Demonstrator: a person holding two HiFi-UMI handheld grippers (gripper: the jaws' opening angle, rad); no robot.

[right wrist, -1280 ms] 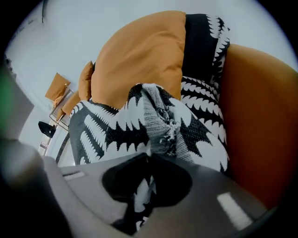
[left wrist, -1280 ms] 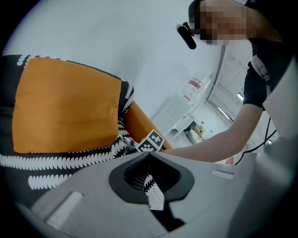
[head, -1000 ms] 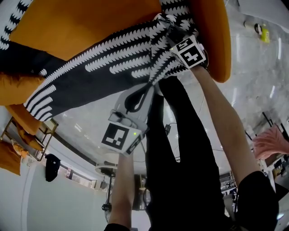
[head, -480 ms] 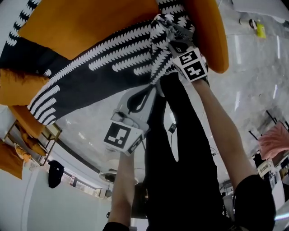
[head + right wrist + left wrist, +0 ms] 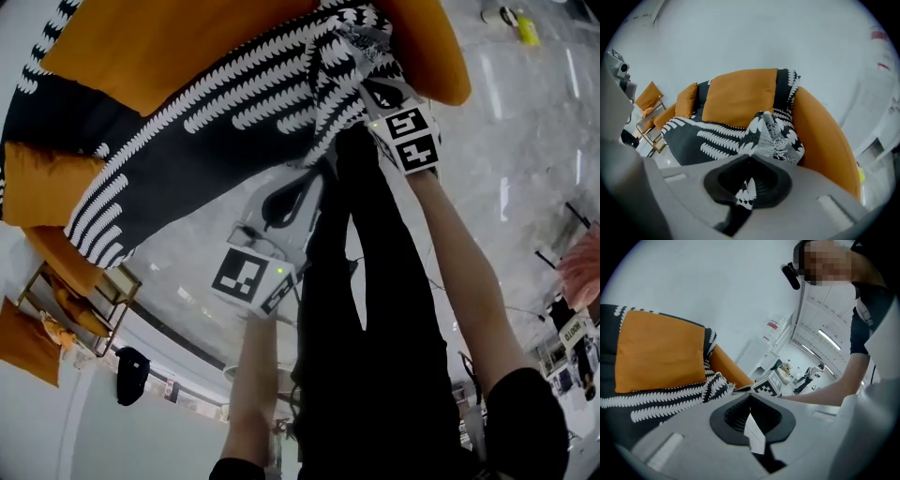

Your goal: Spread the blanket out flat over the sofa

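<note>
A black blanket of soft woven cloth with white feathered stripes (image 5: 187,131) lay part-spread across the seat of the rounded orange upholstered sofa (image 5: 169,47). One end draped over the sofa's front edge, and the other was gathered into a bunched knot close by the sofa's curved arm. A square orange cushion (image 5: 740,96) leaned against the sofa's back, on top of the blanket.

The right claw (image 5: 370,84) was at that bunch beside the sofa's arm. Its jaws were closed on a fold of the patterned cloth, which showed pinched between them in the right gripper view (image 5: 745,190). The left claw (image 5: 314,178) sat just in front of the sofa's front edge, below the same bunch. Its jaws were closed too, on a thin pale strip (image 5: 753,430), most likely the blanket's edge or fringe, though the strip itself showed no pattern.

The cloth looked light and limp, so it would sag and fold wherever it was unsupported, and a thin pinch could slip free under a sharp tug. The best holds were probably the two corners of the bunched end, taken deep in each claw. Drawn apart along the sofa's front, they would open the gather without dragging the cushion.
</note>
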